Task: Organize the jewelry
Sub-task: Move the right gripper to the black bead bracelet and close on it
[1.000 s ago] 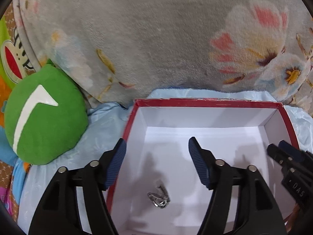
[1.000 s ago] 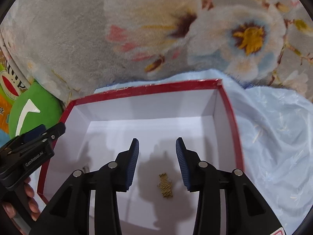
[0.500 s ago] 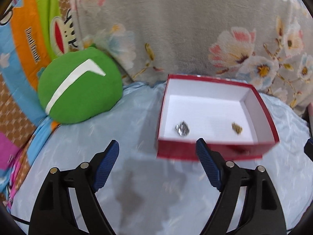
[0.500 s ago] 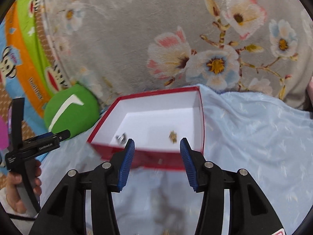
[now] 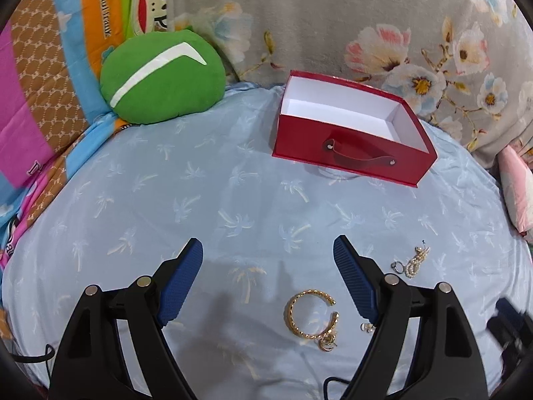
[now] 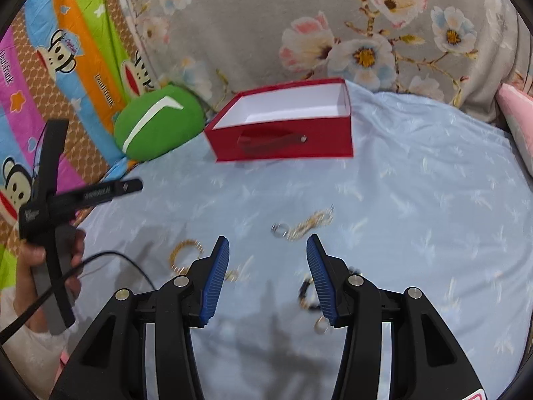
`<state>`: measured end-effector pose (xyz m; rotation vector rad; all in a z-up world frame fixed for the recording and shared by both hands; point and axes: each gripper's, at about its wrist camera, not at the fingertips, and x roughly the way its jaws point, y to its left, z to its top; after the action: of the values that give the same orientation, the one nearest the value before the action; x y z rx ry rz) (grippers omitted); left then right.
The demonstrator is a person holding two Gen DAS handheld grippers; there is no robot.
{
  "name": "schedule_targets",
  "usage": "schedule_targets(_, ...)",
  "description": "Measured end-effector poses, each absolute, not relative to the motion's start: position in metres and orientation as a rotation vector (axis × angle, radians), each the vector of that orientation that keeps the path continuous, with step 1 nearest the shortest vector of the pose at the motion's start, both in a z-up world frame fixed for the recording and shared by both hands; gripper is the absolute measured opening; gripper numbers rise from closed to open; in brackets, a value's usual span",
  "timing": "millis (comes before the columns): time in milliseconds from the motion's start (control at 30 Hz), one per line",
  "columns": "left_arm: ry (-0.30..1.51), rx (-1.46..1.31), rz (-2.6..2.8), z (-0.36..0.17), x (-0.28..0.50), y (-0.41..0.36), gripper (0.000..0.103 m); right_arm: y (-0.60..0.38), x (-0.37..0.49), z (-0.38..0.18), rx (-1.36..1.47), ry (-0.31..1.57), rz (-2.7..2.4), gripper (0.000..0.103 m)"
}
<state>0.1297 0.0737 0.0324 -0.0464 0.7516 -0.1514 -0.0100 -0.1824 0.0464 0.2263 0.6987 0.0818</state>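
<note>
Red cardboard box (image 5: pixel 349 146), white inside, sits well ahead of both my claws on the pale blue sheet (image 5: pixel 200 200), its strap handle facing me. My left claw (image 5: pixel 268 278) is spread wide and holds nothing. Between its fingers and slightly to the right lies a gold twisted bangle (image 5: pixel 308 313), with a small gold earring (image 5: pixel 328 341) touching its near edge. Just beyond the right finger rests a pearl piece (image 5: pixel 414 261) beside a small silver ring (image 5: pixel 397 266). My right claw (image 6: pixel 268 268) is also parted and empty; a gold chain (image 6: pixel 308 223) lies just ahead of it, blurred. Green cushion (image 5: pixel 160 76) sits far left of the box.
</note>
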Motion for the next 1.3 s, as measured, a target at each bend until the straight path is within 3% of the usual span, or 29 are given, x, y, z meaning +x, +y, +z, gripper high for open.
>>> schedule_targets(100, 0.746, -0.053, -0.168, 0.025, 0.119, 0.064, 0.083, -0.172, -0.022, 0.041, 0.238, 0.707, 0.103, 0.048)
schedule_targets(300, 0.701, 0.017, -0.179, 0.020, 0.102, 0.042, 0.083, -0.160, -0.038, 0.041, 0.226, 0.699, 0.115, 0.048)
schedule_targets(567, 0.697, -0.052, -0.203, 0.026, 0.124, 0.042, 0.090, -0.165, -0.048, 0.043, 0.245, 0.694, 0.107, 0.048)
schedule_targets(900, 0.842, 0.070, -0.199, -0.011, 0.086, 0.041, 0.090, -0.194, -0.035, 0.031, 0.284, 0.725, -0.019, 0.048)
schedule_targets(1300, 1.102, 0.008, -0.233, -0.077, 0.029, 0.058, 0.090, -0.189, 0.016, -0.016, 0.214, 0.833, -0.083, 0.046)
